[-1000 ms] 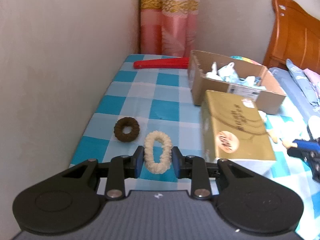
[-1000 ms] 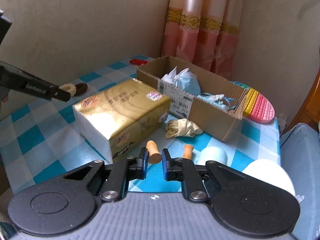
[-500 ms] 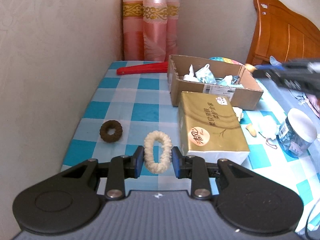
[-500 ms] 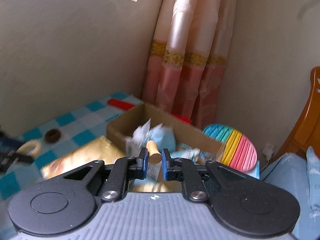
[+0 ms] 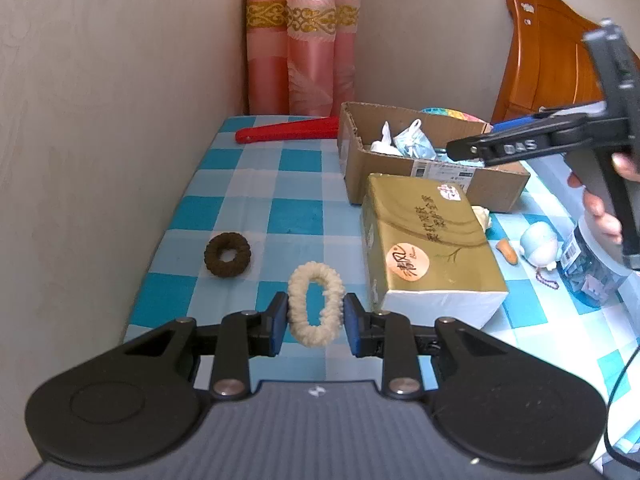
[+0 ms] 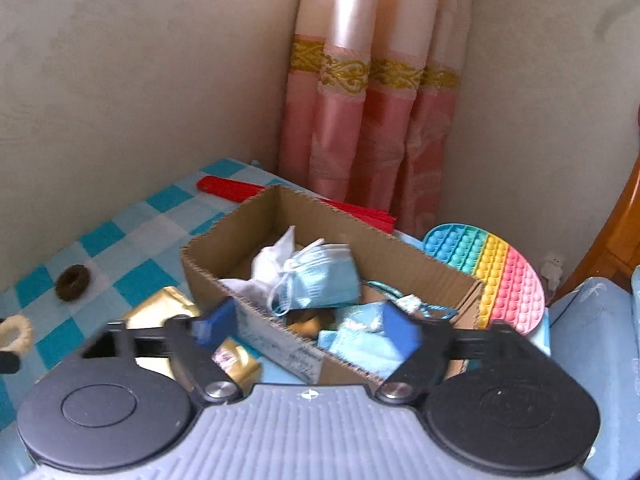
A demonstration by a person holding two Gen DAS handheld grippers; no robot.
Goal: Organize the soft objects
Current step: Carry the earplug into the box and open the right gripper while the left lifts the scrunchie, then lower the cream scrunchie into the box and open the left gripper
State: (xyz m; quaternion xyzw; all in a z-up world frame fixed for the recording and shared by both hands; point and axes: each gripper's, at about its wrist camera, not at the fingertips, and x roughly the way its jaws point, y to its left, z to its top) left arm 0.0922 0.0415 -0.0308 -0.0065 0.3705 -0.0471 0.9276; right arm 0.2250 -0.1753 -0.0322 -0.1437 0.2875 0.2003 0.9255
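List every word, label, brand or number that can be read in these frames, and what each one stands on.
"DAS": white letters on the finger of the right gripper, in the left wrist view.
Gold tissue pack: dark printed characters and a round orange sticker, not legible to me.
Cardboard box: white shipping label, print too small to read.
Clear jar: barcode label, unreadable.
No other text is legible.

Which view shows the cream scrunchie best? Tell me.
Left wrist view: the cream scrunchie sits whole and sharp, squeezed between the left gripper's pads. Right wrist view catches only part of it at the left edge.
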